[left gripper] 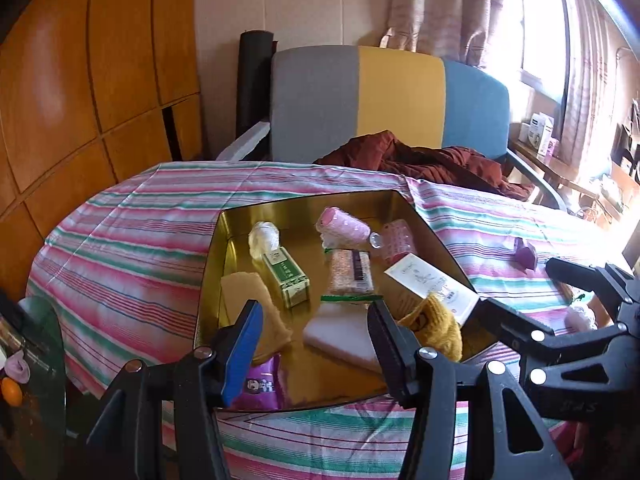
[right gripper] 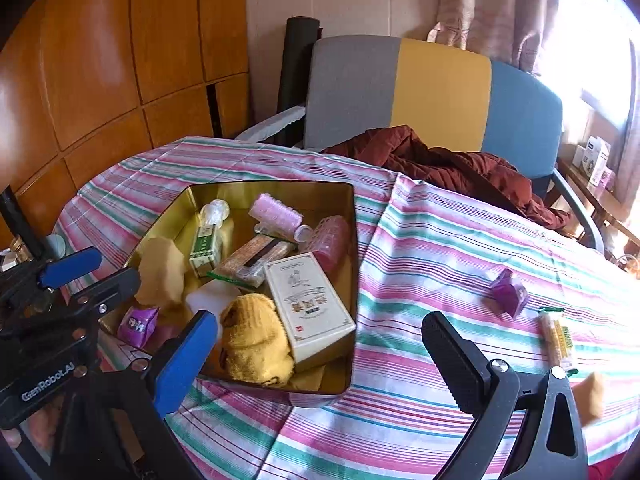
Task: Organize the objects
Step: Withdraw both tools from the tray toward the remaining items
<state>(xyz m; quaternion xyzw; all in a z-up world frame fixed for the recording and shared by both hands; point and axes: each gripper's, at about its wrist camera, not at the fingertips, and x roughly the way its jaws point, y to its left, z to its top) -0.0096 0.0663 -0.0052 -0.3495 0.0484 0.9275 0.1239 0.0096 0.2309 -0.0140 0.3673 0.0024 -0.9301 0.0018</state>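
Left wrist view: the left gripper (left gripper: pixel 316 332) hangs wide open and empty over a gold tin (left gripper: pixel 256 216) of small items. Right wrist view: the right gripper (right gripper: pixel 320 344), also spread and empty, hovers beside the tin (right gripper: pixel 354 240) on the striped tablecloth (right gripper: pixel 440 248).

Can't read the print on the cream box (right gripper: pixel 308 304). Purple packet (left gripper: pixel 262 386) half hidden behind the blue tongs pad. Snack bar (right gripper: pixel 557 338) blown out by window glare, orange lump (right gripper: pixel 591 394) blurry behind the tongs frame.
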